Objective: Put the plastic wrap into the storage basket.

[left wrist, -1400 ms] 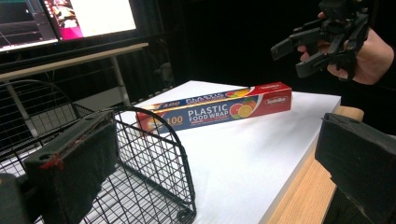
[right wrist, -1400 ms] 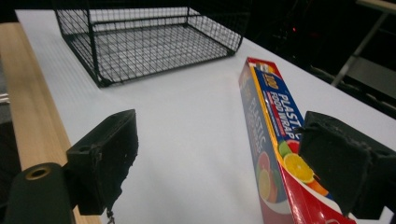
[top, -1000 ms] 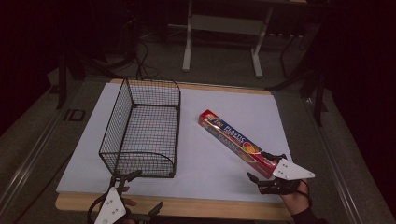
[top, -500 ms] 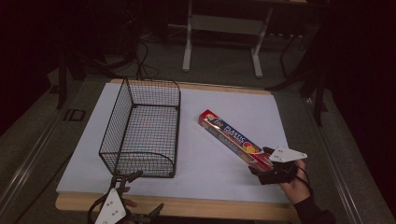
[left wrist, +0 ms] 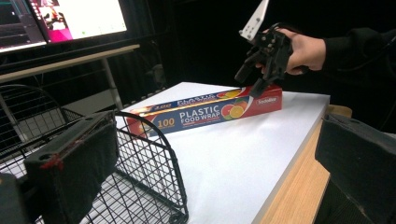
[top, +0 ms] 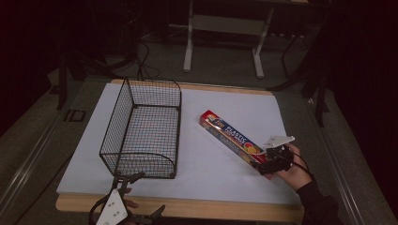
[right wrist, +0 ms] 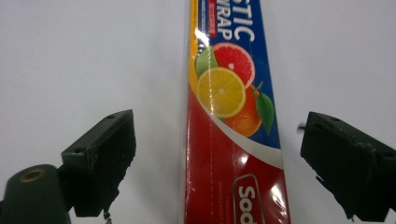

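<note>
So the table [top: 197,190] was a big white-topped thing with a wooden front edge. On it sat a black wire basket [top: 143,129], empty, just ahead of the left gripper [top: 133,199], which hung at the near edge with its jaws spread wide and nothing between them; in the left gripper view the basket's curved rim sat right beside one jaw. The box of plastic wrap [top: 232,139] lay flat at an angle, well off to the basket's side. The right gripper [right wrist: 219,168] was over the box's near end, jaws wide apart on either side of it, not touching it.
</note>
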A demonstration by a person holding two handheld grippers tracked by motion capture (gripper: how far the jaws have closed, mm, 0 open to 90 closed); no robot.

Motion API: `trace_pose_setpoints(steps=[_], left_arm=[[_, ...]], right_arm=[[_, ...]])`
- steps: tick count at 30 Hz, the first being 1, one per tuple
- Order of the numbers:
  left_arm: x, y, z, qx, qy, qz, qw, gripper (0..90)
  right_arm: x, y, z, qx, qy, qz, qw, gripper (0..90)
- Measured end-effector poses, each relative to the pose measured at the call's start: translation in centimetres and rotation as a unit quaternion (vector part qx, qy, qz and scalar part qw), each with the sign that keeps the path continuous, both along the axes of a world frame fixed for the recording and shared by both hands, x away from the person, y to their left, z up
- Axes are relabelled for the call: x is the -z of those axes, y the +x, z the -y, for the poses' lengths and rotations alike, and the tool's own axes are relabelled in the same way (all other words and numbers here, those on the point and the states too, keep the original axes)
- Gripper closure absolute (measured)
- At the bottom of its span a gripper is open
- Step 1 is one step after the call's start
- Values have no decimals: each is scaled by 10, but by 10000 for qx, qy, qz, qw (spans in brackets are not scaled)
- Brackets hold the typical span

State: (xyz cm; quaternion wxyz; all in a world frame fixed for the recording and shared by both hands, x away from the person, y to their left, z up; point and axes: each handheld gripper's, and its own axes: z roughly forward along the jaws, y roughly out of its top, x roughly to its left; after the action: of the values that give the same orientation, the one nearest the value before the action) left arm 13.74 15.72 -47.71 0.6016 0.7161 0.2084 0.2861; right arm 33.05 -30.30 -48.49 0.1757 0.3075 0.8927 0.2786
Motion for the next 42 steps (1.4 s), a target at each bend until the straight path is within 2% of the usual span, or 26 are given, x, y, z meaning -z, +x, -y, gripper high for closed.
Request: trace_pose_setpoints(steps=[1, 3, 7, 9, 12, 14, 15, 19, 20, 22, 23, 32, 34, 42], left_arm=[[0, 0, 0, -1, 4, 3, 10000, 3], [0, 0, 0, -10, 20, 13, 10000, 3], [0, 0, 0, -7, 26, 12, 10000, 3], [0, 0, 1, 2, 30, 6, 10000, 3], [0, -1, 1, 7, 38, 16, 10000, 2], [0, 0, 1, 2, 39, 6, 10000, 3], [0, 0, 1, 4, 40, 2, 10000, 2], [0, -1, 1, 10, 65, 15, 10000, 3], [0, -1, 1, 10, 72, 15, 10000, 2], [0, -1, 1, 12, 86, 14, 10000, 3], [0, -1, 2, 11, 88, 11, 10000, 2], [1, -1, 2, 26, 102, 7, 9999, 2], [1, -1, 2, 26, 94, 3, 10000, 3], [1, -1, 1, 33, 99, -1, 9999, 2]], right_arm=[[0, 0, 0, 0, 0, 0, 10000, 103], [1, 4, -2, -46, -42, -139, 9999, 129], [2, 11, -6, -57, -140, -205, 9997, 132], [2, 16, -7, -41, -161, -331, 9993, 131], [2, 23, -10, -44, -311, -505, 9982, 132], [2, 24, -11, -42, -349, -522, 9980, 133], [1, 28, -13, -36, -409, -605, 9973, 133], [1, 33, -15, -12, -478, -704, 9964, 133], [2, 37, -17, -9, -524, -810, 9953, 133], [2, 39, -18, -2, -539, -824, 9951, 133], [2, 42, -21, -3, -624, -905, 9939, 133], [4, 57, -35, -11, -948, -1047, 9900, 138], [4, 60, -37, -7, -953, -1132, 9890, 138], [3, 72, -43, 35, -1012, -1240, 9871, 145]])
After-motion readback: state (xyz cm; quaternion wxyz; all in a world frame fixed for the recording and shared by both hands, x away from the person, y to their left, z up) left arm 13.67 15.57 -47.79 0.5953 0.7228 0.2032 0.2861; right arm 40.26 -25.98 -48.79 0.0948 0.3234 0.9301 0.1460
